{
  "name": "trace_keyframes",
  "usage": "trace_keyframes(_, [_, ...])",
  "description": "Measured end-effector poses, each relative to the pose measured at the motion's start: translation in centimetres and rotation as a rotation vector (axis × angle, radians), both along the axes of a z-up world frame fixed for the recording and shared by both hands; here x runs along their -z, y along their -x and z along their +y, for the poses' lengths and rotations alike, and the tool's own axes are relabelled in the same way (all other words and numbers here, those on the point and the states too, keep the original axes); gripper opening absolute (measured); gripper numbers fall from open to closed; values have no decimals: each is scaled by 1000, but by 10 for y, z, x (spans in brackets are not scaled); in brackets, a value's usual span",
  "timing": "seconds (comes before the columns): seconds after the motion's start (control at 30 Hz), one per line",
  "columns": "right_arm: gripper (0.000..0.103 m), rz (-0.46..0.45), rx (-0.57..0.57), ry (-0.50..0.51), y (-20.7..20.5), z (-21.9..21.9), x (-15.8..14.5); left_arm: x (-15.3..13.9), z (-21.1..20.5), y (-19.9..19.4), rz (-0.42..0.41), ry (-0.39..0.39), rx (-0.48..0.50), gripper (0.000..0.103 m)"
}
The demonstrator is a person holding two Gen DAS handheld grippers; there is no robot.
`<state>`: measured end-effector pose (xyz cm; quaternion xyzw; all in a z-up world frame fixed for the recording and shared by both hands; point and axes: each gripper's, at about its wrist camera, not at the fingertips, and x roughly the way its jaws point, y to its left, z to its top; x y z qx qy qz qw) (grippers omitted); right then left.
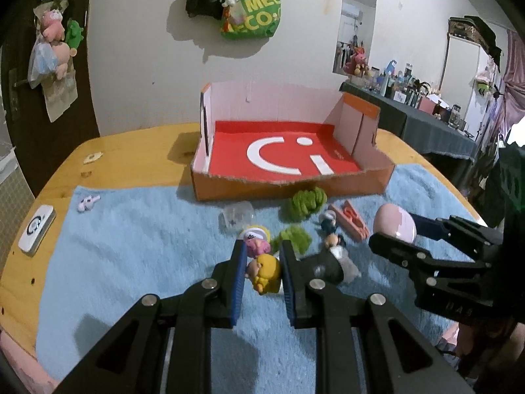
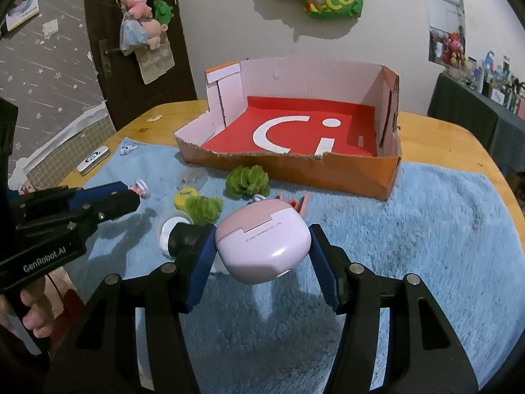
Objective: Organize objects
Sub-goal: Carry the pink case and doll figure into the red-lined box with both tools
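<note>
Desk (image 1: 137,146): wooden, with a blue towel (image 1: 131,246) spread over it.
White device (image 1: 36,229): flat on the desk's left edge, off the towel.
Small pale figure (image 1: 87,203): alone on the towel's left corner.
Left gripper (image 1: 262,269): clenched on a yellow figurine (image 1: 264,271), blue pads pressing both sides, lifted above the towel.
Pink figurine (image 1: 257,243): just beyond the gripper tips, on the towel.
Green pom-poms (image 1: 306,205): 2 of them, 1 close to the box front, 1 nearer the clutter.
Box (image 1: 295,184): orange cardboard, red floor, open, at the towel's far edge.
Right gripper (image 2: 262,249): grasping a pink case (image 2: 262,246) between its pads, clear of the towel.
</note>
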<state>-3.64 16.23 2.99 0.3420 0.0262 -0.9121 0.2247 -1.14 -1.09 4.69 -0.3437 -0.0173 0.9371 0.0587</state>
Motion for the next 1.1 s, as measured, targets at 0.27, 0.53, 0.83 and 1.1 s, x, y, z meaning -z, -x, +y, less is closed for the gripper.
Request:
trace_keyframes(0.27, [55, 4, 1, 2, 12, -1, -7, -9, 4, 17, 19, -4, 19, 21])
trace_keyframes(0.53, [55, 12, 3, 4, 28, -2, -16, -18, 6, 44, 30, -4, 35, 21])
trace_keyframes(0.83, [55, 22, 11, 7, 55, -5, -31, -33, 8, 76, 46, 3, 46, 21])
trace_keyframes(1.1, [55, 8, 16, 7, 76, -5, -36, -37, 6, 101, 35, -4, 47, 21])
